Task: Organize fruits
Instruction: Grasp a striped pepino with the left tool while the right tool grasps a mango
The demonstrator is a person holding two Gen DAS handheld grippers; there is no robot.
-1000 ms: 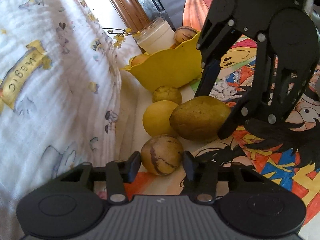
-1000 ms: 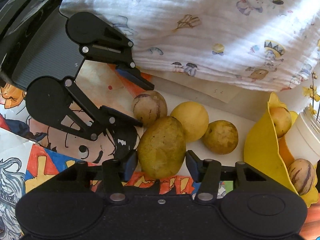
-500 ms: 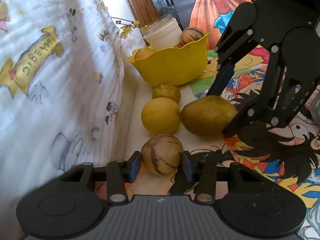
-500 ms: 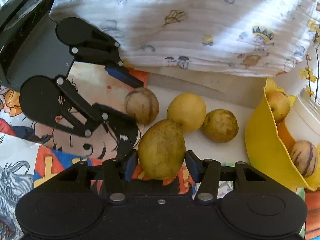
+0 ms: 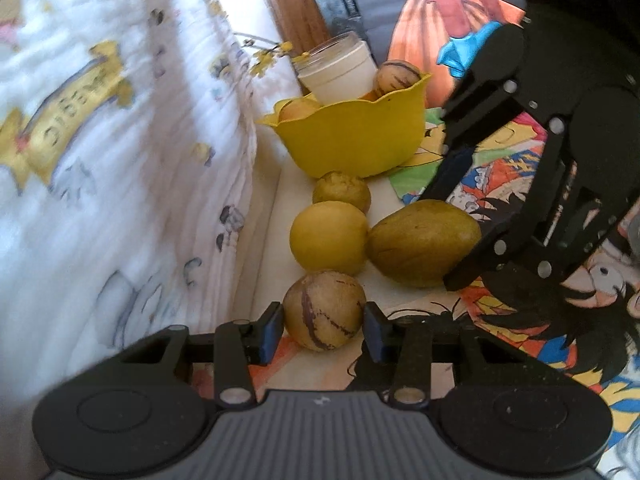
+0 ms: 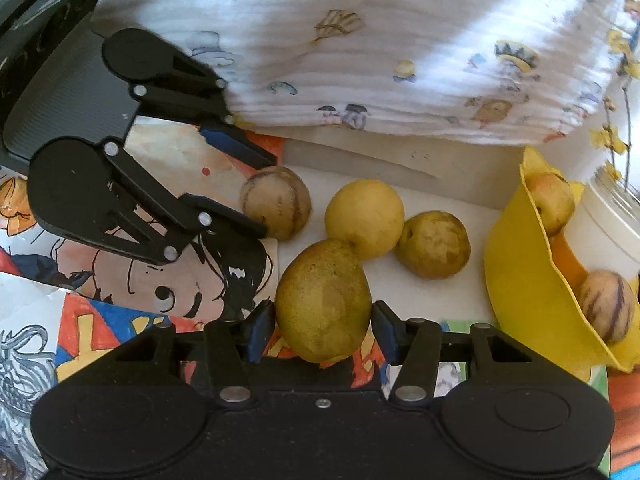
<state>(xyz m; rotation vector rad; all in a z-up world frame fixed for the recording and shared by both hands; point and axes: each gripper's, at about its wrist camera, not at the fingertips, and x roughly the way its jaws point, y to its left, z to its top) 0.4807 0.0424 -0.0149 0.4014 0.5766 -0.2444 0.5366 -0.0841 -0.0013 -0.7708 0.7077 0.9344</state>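
1. A white printed cloth point(image 6: 400, 60) filled the far side of the scene, bunched against the surface edge.
2. A colourful cartoon mat point(image 5: 540, 332) covered the surface beneath both tools.
3. The yellow bowl point(image 5: 356, 136) stood at the end of the fruit row, holding a striped fruit and an apple-like one, with a white jar point(image 5: 336, 68) just behind it.
4. The right gripper point(image 6: 323, 330) straddled the large green-brown mango point(image 6: 324, 300); its blue pads sat at the fruit's flanks, though contact could not be confirmed.
5. The left gripper point(image 5: 322, 332) had just been closing around the striped round fruit point(image 5: 325, 310), both pads now against its sides.
6. A yellow lemon point(image 6: 364, 218) lay touching the mango.
7. A small speckled fruit point(image 6: 434, 244) rested between the lemon and the bowl.
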